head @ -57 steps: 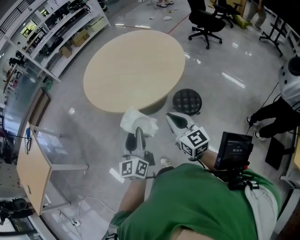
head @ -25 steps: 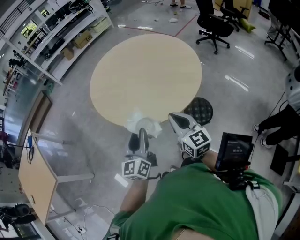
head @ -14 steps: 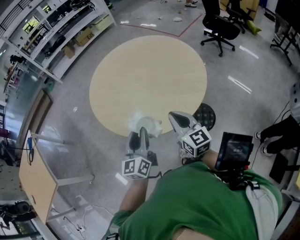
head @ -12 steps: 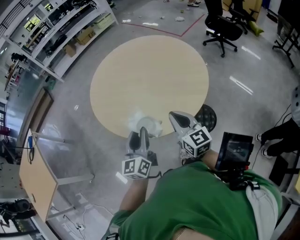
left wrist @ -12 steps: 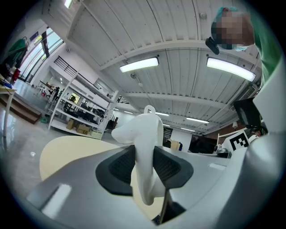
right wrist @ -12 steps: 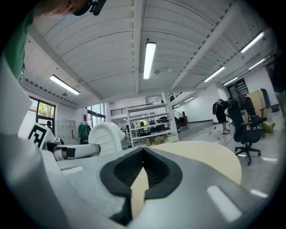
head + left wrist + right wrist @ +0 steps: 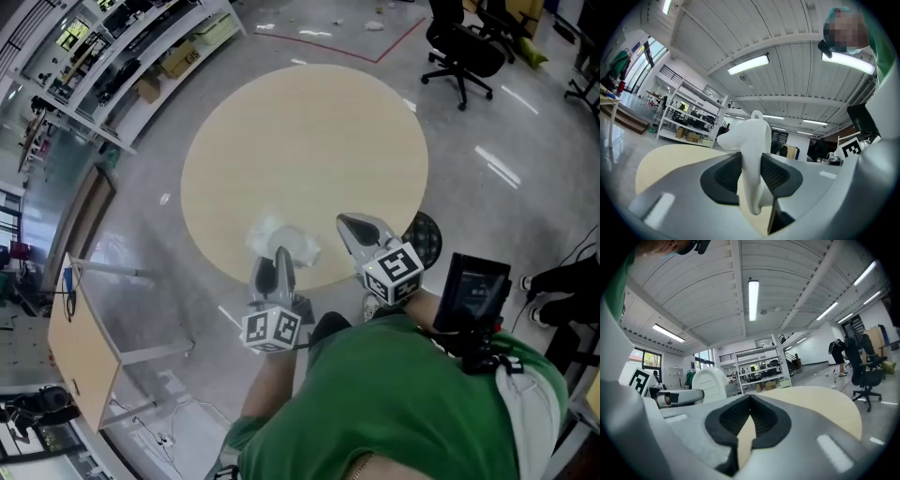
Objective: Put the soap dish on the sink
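A white soap dish [image 7: 279,238] is clamped on edge in my left gripper [image 7: 282,257], and it sticks up between the dark pads in the left gripper view [image 7: 753,140]. My left gripper [image 7: 750,172] points level over the near rim of a round beige table [image 7: 309,141]. My right gripper [image 7: 352,225] hovers beside it to the right. Its jaws [image 7: 750,405] meet at the tips with nothing between them. The right gripper view also catches the soap dish [image 7: 708,380] off to its left. No sink appears in any view.
A black round stool [image 7: 427,234] stands by the table's near right edge. Office chairs [image 7: 464,42] are at the far right, storage shelves [image 7: 122,47] at the far left and a wooden desk [image 7: 80,347] at the near left. A person's legs [image 7: 572,277] show at the right edge.
Both grippers have advanced together toward the round table and now reach over its near edge. The soap dish stays held in the left gripper throughout.
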The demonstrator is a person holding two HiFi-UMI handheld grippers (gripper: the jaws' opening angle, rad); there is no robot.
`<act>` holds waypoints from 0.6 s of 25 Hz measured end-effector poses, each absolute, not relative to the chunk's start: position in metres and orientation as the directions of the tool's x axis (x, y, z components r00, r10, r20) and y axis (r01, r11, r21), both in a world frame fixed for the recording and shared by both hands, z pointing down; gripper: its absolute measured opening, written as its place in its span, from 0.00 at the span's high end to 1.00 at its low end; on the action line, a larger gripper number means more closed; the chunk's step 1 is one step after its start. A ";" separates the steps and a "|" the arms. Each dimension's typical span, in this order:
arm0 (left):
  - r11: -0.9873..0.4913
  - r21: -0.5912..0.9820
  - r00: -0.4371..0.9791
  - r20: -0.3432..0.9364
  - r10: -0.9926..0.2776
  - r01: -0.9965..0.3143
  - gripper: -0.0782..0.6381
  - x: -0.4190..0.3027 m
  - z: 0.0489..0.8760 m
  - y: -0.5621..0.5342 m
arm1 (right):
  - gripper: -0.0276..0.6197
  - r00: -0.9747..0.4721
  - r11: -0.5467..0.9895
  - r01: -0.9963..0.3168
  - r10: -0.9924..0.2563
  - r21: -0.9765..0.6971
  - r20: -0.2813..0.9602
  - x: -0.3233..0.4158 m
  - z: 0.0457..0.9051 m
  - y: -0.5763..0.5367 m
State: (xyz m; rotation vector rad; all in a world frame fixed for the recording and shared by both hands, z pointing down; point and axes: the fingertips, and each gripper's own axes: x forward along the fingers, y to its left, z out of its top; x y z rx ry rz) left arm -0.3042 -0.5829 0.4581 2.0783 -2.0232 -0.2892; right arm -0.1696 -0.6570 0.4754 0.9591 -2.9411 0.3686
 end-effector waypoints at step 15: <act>-0.058 0.325 0.083 0.064 -0.994 -0.944 0.71 -0.329 0.482 -0.647 | 0.95 -0.745 0.720 -0.666 -0.649 -0.195 0.153 -0.177 0.490 -0.723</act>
